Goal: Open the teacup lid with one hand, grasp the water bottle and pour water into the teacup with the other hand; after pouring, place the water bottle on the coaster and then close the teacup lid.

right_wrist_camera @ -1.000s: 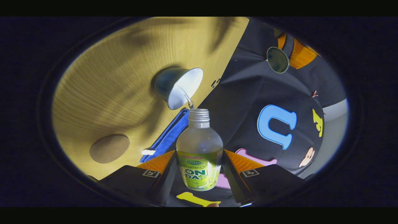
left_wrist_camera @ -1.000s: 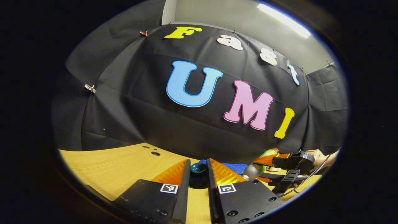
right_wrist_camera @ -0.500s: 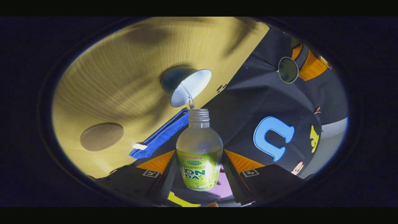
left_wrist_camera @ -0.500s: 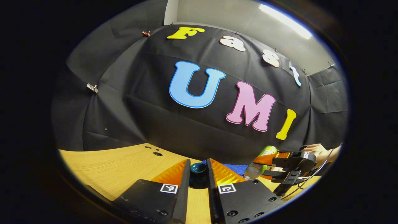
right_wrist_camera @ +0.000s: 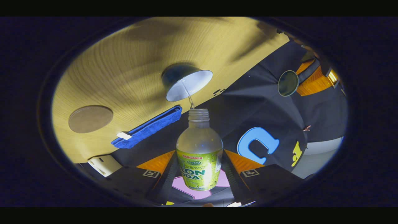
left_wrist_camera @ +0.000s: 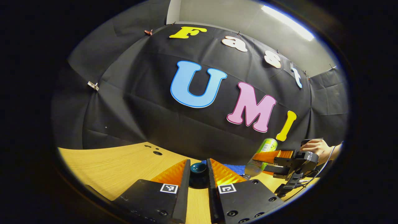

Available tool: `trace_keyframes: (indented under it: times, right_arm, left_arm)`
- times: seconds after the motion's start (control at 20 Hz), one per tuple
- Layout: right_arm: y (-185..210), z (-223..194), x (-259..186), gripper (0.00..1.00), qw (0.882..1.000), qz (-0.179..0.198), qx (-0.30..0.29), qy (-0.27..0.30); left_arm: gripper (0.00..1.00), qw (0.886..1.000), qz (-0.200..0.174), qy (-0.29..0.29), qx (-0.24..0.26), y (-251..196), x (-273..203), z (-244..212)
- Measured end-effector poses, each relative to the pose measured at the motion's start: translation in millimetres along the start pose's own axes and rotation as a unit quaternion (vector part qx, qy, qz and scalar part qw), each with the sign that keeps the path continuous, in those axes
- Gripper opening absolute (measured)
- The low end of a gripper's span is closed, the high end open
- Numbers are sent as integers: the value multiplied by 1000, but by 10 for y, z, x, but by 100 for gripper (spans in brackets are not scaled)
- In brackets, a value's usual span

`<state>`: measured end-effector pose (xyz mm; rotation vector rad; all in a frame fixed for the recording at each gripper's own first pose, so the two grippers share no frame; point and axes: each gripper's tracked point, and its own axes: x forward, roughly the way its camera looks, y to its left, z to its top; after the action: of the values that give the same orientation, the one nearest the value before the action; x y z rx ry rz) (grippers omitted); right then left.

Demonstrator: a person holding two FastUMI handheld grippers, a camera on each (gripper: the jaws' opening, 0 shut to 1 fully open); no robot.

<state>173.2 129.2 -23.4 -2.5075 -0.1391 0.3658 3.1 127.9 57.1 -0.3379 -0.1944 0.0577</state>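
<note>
Since a second ago you have tipped the water bottle (right_wrist_camera: 199, 155) further: in the right gripper view the table (right_wrist_camera: 124, 56) has swung round, so the round coaster (right_wrist_camera: 90, 119) and the blue cloth (right_wrist_camera: 147, 127) now sit higher and further left of the teacup (right_wrist_camera: 186, 82) than before. The thin stream of water still runs from the bottle's open mouth into the teacup's white inside. In the left gripper view the bottle (left_wrist_camera: 261, 157) stands steeper, its base raised higher than before.

Your right gripper (right_wrist_camera: 199, 169) pinches the water bottle, both orange fingers pressed against its labelled body, mouth pointing at the teacup. The teacup rests on the table just beside the blue cloth, with the coaster well apart from it beyond the cloth.

Your left gripper (left_wrist_camera: 199, 174) is nearly closed, its fingers clamped on the knob of the dark teal lid (left_wrist_camera: 198, 169), held off the teacup. In the right gripper view that lid (right_wrist_camera: 288, 83) hangs clear of the teacup, in front of the wall.
</note>
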Motion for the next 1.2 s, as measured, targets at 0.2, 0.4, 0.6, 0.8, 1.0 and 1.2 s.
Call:
trace_keyframes:
  times: [0.2,0.4,0.6,0.8,1.0,1.2]
  right_arm:
    - [-28,-1,-27,80,1000,-5,-5,-1]
    - [-39,14,-19,80,1000,-8,2,-2]
    - [251,86,-70,80,990,38,133,-9]
    - [462,170,-150,80,931,71,357,-2]
    - [537,403,-258,80,806,106,582,-17]
    - [404,276,-394,80,650,83,754,-39]
  left_arm:
    - [32,1000,0,-3,3,-5,-7,15]
    - [32,1000,0,-2,3,0,2,21]
    - [32,1000,1,-3,6,26,-3,27]
    - [35,1000,4,-2,6,32,-16,24]
    - [32,1000,7,-3,15,50,-5,36]
    - [32,1000,10,-5,13,30,-8,48]
